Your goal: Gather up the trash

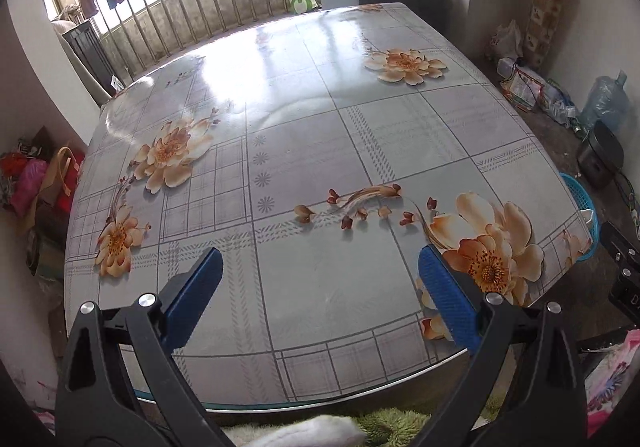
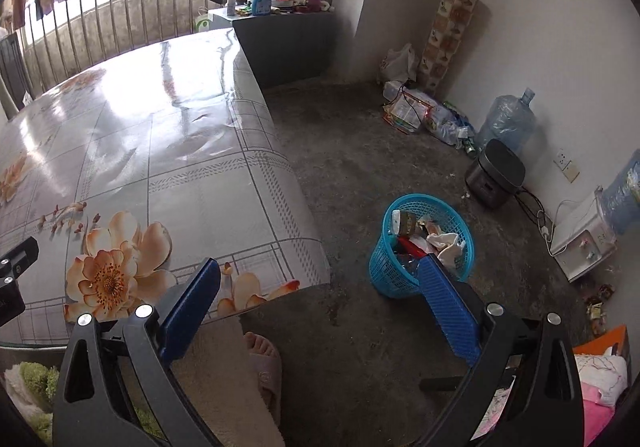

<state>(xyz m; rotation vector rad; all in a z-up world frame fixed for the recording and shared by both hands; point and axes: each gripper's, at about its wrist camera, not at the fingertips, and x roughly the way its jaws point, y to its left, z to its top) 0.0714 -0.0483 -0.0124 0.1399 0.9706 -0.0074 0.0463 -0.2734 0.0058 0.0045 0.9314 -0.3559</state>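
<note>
A blue mesh trash basket [image 2: 424, 247] stands on the concrete floor to the right of the table, holding crumpled paper, wrappers and a red item. Its rim also shows past the table's right edge in the left wrist view [image 1: 580, 203]. My right gripper [image 2: 320, 275] is open and empty, above the floor by the table's near right corner, with the basket just beyond its right finger. My left gripper [image 1: 320, 267] is open and empty, above the near edge of the floral tablecloth table [image 1: 304, 135]. No loose trash shows on the table top.
A rice cooker [image 2: 496, 175], water jugs [image 2: 506, 119] and a pile of bags [image 2: 420, 111] lie along the right wall. A cluttered cabinet [image 2: 280, 19] stands behind the table. A person's slippered foot [image 2: 262, 359] is near the table corner. A railing [image 1: 192, 7] runs behind.
</note>
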